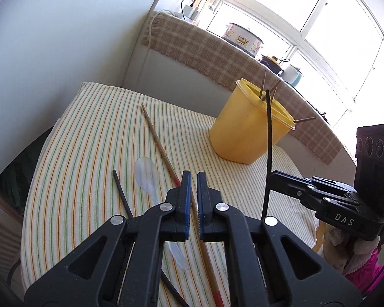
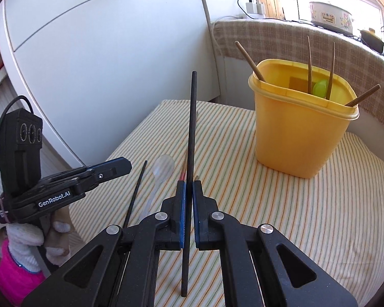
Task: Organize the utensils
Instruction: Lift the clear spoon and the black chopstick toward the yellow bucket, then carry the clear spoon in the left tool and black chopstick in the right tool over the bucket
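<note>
Black chopstick on cloth (image 1: 122,194): lies flat at the left of the striped cloth, its lower end hidden under the left gripper body in the left wrist view.
Clear plastic spoon (image 1: 146,172): lies just right of that chopstick, bowl pointing away from the camera, handle running under the gripper.
Wooden chopstick (image 1: 157,142): lies on the cloth right of the spoon, slanted, with a red band near its lower part; it passes beneath the left gripper's pads.
Left gripper (image 1: 194,176): jaws drawn together, blue pads nearly meeting, nothing between them; it hangs above the utensils on the cloth. A gloved hand (image 2: 25,243) carries it, as seen in the right wrist view.
Held black chopstick (image 2: 190,168): stands nearly upright, raised off the table, clamped near its lower third.
Right gripper (image 2: 189,184): jaws closed on the held black chopstick, pads pressing both sides.
Yellow container (image 2: 299,133): stands upright on the cloth toward the right rear, apart from both grippers; it holds several wooden chopsticks (image 2: 309,64) leaning on its rim and a green spoon (image 2: 320,87).
Striped cloth (image 2: 320,217): covers the table.
</note>
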`<state>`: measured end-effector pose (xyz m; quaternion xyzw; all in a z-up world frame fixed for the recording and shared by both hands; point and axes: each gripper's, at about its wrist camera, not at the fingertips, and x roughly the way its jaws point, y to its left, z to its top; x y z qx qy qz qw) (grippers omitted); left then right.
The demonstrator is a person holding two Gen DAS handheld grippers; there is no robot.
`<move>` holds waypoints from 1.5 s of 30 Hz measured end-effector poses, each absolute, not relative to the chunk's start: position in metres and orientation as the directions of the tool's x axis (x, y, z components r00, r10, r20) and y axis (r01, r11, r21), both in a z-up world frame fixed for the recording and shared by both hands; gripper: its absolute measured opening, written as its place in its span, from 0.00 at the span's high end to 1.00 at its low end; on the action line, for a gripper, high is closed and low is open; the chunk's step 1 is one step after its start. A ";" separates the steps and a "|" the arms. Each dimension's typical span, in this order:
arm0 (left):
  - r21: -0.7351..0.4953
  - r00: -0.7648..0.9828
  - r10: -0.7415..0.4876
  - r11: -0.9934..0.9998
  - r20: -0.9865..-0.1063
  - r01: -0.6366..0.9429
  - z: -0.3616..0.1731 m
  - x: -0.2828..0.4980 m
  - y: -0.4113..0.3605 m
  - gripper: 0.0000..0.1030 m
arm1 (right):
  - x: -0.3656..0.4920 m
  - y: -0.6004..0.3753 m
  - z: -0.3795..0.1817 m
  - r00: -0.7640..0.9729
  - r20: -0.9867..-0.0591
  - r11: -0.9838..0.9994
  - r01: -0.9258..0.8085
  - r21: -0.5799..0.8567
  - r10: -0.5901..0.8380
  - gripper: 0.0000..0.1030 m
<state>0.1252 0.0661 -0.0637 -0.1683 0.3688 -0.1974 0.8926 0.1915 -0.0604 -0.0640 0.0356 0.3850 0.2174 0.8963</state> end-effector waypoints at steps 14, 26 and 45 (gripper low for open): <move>-0.211 0.427 -0.259 0.965 -0.866 0.159 -0.102 0.167 0.037 0.78 | 0.173 -0.088 -0.066 0.597 -0.684 0.905 -0.336 0.262 0.420 0.96; -0.178 0.402 -0.244 0.965 -0.883 0.193 -0.128 0.181 0.030 0.96 | 0.172 -0.098 -0.061 0.617 -0.659 0.902 -0.325 0.285 0.430 0.96; -0.419 0.565 -0.420 0.897 -0.710 0.141 -0.079 0.163 0.058 0.97 | 0.166 -0.096 -0.047 0.605 -0.674 0.900 -0.366 0.237 0.423 0.98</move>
